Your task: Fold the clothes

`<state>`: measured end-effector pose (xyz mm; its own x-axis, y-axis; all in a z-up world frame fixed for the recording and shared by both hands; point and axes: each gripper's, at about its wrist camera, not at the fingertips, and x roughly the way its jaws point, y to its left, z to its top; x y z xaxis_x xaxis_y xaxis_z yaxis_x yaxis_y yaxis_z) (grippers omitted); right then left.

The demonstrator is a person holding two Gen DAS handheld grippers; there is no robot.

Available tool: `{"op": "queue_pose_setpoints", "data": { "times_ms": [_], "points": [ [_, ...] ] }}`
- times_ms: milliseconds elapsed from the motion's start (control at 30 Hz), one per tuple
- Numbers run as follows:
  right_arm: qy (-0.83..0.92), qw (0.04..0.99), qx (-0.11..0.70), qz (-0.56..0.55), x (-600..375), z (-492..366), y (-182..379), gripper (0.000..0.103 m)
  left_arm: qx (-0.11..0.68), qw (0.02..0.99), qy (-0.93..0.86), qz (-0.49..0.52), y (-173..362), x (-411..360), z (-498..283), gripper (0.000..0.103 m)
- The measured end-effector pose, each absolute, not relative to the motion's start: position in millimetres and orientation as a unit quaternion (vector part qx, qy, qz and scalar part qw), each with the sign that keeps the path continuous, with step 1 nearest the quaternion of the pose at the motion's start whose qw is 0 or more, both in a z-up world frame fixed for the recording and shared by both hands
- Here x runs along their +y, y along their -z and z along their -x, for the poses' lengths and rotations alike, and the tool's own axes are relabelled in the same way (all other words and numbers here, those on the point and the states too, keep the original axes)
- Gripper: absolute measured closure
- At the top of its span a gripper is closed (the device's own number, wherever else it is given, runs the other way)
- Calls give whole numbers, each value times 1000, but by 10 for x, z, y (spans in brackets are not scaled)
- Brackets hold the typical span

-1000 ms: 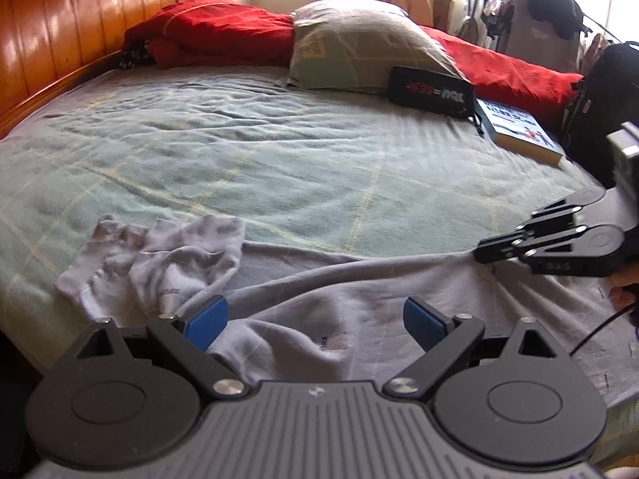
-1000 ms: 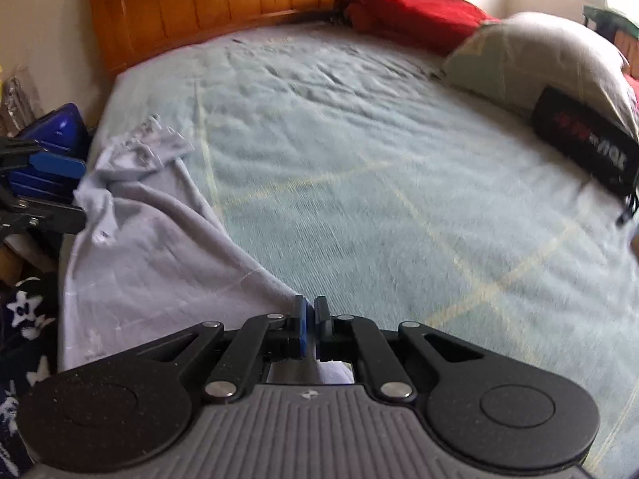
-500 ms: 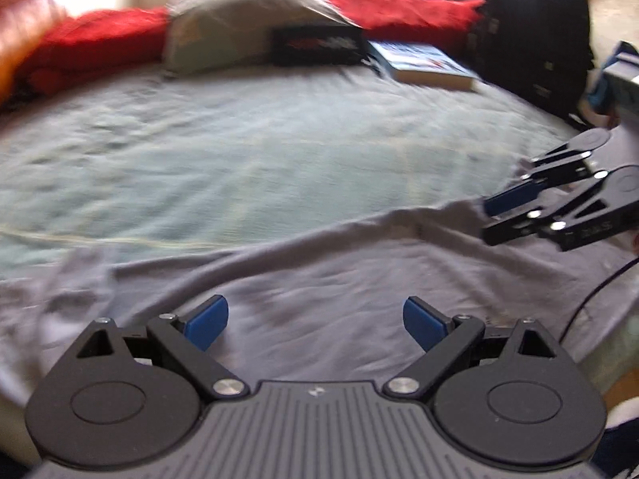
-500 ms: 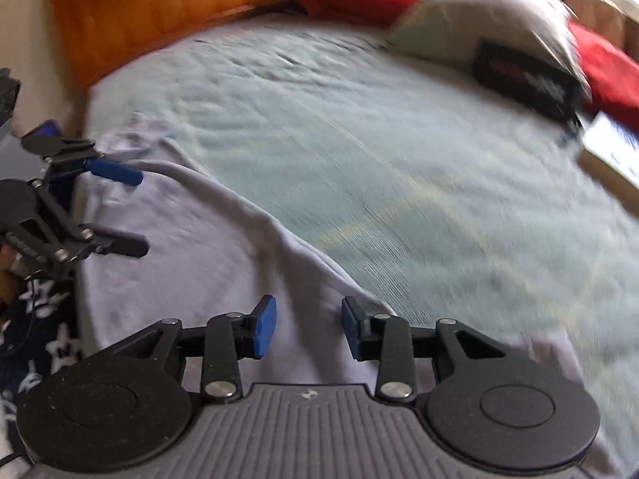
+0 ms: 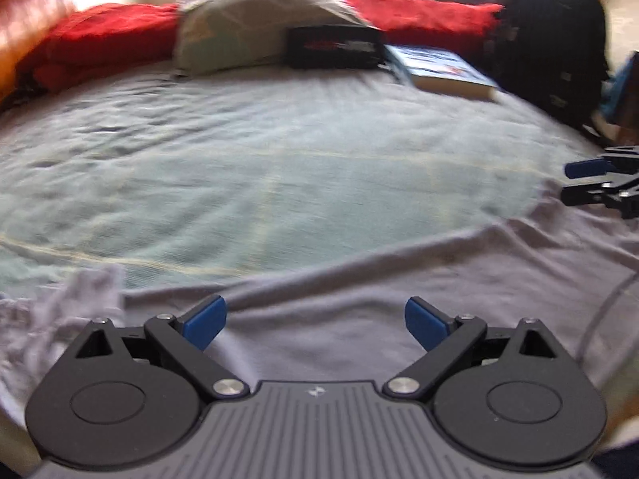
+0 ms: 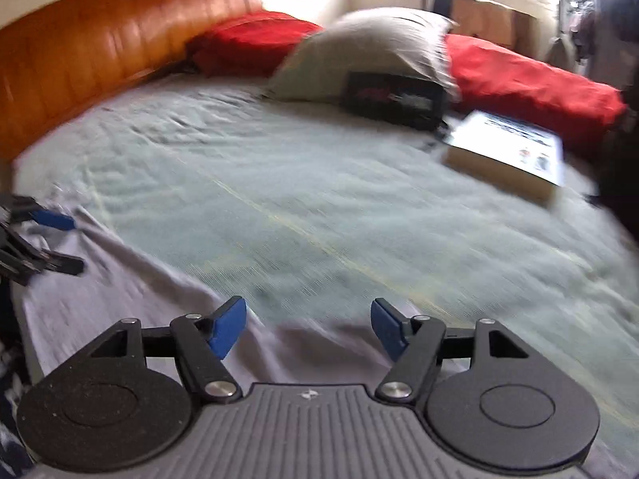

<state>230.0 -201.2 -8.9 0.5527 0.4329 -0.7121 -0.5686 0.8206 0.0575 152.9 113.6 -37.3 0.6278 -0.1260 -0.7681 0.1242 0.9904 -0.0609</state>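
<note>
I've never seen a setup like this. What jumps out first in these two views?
Two black grippers with blue pads, the left gripper and the right gripper, both open above a pale grey garment spread along the near edge of the bed. At the far side, red bedding flanks a grey pillow, with a book nearby.

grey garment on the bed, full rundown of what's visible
The grey garment is pale lilac-grey, thin, soft-looking knit fabric, lying spread mostly flat along the near edge of the green bedspread, with shallow wrinkles. One end is bunched and crumpled, and a faint curved seam shows near the other end. Its far edge runs as a long diagonal line. Both the left tool and right tool hang open over it, gripping nothing. Motion blur hides finer detail.
</note>
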Motion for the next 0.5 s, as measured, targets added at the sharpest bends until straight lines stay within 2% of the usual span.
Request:
{"op": "queue_pose_setpoints", "data": {
  "times_ms": [167,233,333,500],
  "points": [
    [-247,878,401,88,-2141,-2374,287,29,442,891,93,-32,590,871,-1599,7],
    [-241,880,401,86,-2143,-2407,313,28,441,894,78,-26,653,888,-1647,3],
    [-231,883,400,83,-2147,-2456,352,23,440,896,53,-9,646,982,-1674,3],
    [-217,888,397,78,-2153,-2519,405,21,440,896,58,3,513,988,-1587,5]
  ]
}}
